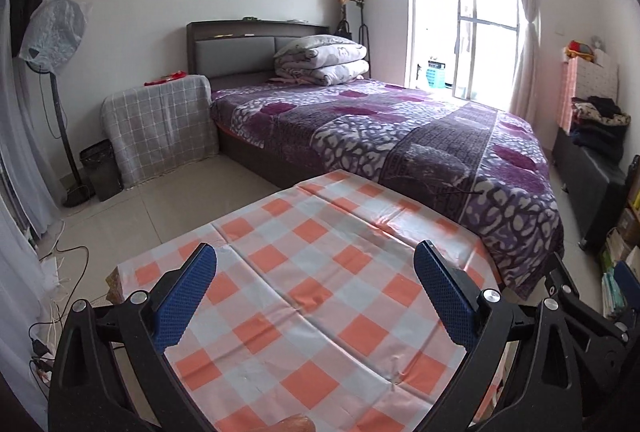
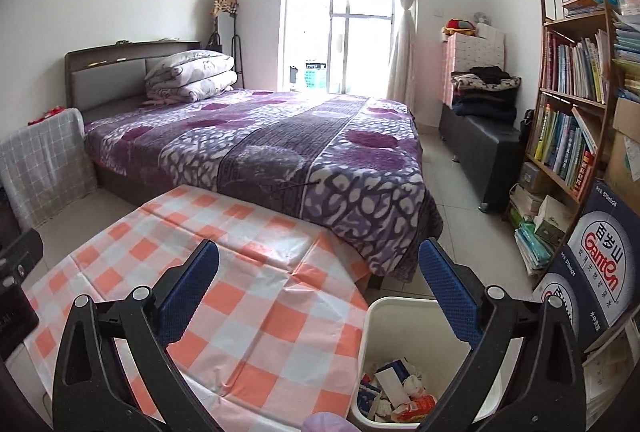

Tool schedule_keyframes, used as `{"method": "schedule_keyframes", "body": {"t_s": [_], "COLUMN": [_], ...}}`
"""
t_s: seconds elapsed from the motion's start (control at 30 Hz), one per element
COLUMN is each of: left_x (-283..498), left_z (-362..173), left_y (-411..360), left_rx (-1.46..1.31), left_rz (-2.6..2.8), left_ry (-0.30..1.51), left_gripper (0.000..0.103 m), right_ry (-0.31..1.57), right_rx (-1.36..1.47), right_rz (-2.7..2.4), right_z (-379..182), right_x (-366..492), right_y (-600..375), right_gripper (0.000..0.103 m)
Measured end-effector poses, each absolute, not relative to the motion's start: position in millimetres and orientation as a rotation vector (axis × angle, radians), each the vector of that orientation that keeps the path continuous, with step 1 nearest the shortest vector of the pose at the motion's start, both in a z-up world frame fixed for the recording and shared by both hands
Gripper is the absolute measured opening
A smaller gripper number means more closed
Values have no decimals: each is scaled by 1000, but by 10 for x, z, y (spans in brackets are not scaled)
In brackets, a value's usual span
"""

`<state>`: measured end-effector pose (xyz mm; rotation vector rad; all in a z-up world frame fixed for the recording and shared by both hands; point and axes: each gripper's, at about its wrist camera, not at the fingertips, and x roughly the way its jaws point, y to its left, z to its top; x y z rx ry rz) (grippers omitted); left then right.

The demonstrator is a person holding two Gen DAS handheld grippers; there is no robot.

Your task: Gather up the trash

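A white waste bin (image 2: 384, 316) stands on the floor to the right of the table in the right wrist view. It holds several pieces of trash (image 2: 400, 388): crumpled paper, a white card and an orange wrapper. My right gripper (image 2: 318, 260) is open and empty, above the table's right edge and the bin. My left gripper (image 1: 315, 264) is open and empty, above the table with the orange and white checked cloth (image 1: 320, 272). The cloth also shows in the right wrist view (image 2: 240, 292). No trash shows on it.
A bed with a purple blanket (image 1: 400, 136) stands just beyond the table. A bookshelf (image 2: 572, 112) and a Ganten box (image 2: 600, 268) are on the right. A dark bin (image 1: 100, 168), a covered fan (image 1: 54, 32) and floor cables (image 1: 52, 272) are on the left.
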<state>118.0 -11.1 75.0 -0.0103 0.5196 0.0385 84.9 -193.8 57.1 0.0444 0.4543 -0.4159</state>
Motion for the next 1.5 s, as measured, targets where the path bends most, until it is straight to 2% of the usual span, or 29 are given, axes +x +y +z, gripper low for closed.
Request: {"method": "schedule_keyframes", "body": {"t_s": [0.3,1.5], "left_x": [1295,1359], "left_z": [649,468], "left_y": [52,-54], "left_rx": [1,27], "left_rz": [127,112], "left_ry": [580,662], "left_gripper": [96,96], "right_ry": [535,552], "right_rx": [123,150], "right_rz": [-369,-354], "right_z": [450,351], "right_x": [986,1053], "right_y": [-1884,-1918], "right_gripper": [96,96]}}
